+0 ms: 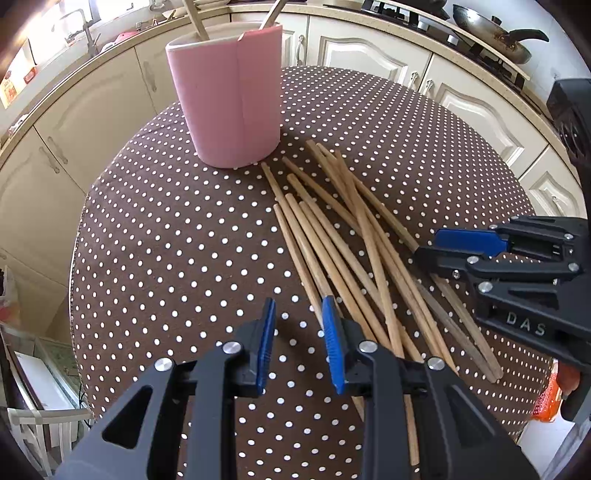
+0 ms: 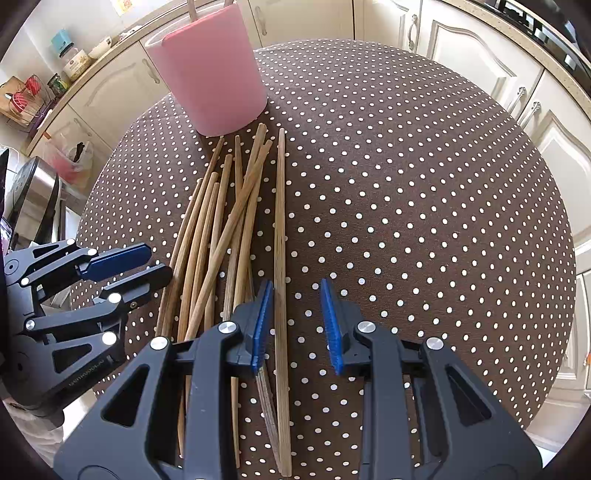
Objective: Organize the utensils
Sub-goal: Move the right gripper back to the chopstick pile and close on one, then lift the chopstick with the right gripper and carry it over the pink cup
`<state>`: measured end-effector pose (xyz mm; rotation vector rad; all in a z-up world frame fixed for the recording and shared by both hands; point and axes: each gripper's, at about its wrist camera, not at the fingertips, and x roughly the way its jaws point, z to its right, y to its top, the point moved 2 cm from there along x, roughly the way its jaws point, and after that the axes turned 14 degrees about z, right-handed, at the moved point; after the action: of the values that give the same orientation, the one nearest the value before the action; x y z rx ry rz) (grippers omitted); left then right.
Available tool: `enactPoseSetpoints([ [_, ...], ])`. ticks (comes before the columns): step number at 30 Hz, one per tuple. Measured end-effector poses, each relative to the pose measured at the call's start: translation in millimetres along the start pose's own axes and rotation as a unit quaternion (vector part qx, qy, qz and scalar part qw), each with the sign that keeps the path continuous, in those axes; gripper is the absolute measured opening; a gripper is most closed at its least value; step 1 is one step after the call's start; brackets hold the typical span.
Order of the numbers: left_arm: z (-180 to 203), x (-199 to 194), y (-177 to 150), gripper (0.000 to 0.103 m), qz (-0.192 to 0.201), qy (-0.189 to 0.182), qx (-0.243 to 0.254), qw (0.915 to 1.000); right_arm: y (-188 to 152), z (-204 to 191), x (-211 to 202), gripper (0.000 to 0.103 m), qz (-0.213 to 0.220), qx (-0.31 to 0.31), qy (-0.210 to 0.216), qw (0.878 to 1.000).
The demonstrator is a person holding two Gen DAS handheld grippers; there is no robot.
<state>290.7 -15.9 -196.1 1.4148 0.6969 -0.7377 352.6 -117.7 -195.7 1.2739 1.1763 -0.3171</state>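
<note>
You are working over a round table (image 1: 166, 229) covered in brown cloth with white polka dots, set in a kitchen with cream cabinets (image 1: 373, 48) curving around behind it and a wok (image 1: 491, 33) on the stove at the far right. Near the far edge of the table stands a pink holder (image 1: 225, 99), upright, with two wooden handles poking out of its top. A loose pile of wooden chopsticks (image 1: 343, 236) lies on the cloth, fanning from just beside the holder's base toward you, several crossing over one another. Both tools tilt steeply downward at the cloth. Your left gripper (image 1: 299, 343) hovers at the pile's left edge, its blue pads parted with a moderate gap and only bare cloth between them; the nearest chopstick passes just under its right pad. Your right gripper (image 2: 297, 325) sits on the opposite side of the pile, jaws parted by a similar gap, gripping nothing; one separate chopstick (image 2: 281, 236) lies in that gap, close to the left pad, whether touching it you cannot tell.
</note>
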Motion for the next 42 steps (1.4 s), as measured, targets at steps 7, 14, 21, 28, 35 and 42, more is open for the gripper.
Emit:
enactPoseSetpoints([
  [7, 9, 5, 9, 0.027, -0.011, 0.012, 0.032, 0.9993, 1, -2, 1, 0.027, -0.013, -0.012, -0.006, 1.000],
  [14, -14, 0, 16, 0.008, -0.019, 0.012, 0.045, 0.9987, 10, -6, 9, 0.027, -0.029, -0.026, -0.018, 0.999],
  [21, -26, -2, 25, 0.006, -0.020, -0.002, 0.045, 0.9988, 18, -17, 23, 0.027, -0.042, -0.042, -0.024, 0.998],
  [28, -25, -3, 20, 0.005, -0.005, -0.004, 0.044, 0.9990, 18, -15, 23, 0.006, -0.024, -0.038, -0.037, 0.998],
  [35, -26, -26, 8, 0.005, 0.051, -0.014, 0.042, 0.9977, 14, -7, -1, 0.006, 0.037, -0.012, -0.028, 0.999],
  [42, -26, -80, 18, 0.005, 0.155, -0.031, 0.035, 0.9868, 19, -13, -52, 0.006, 0.129, 0.001, -0.013, 0.991],
])
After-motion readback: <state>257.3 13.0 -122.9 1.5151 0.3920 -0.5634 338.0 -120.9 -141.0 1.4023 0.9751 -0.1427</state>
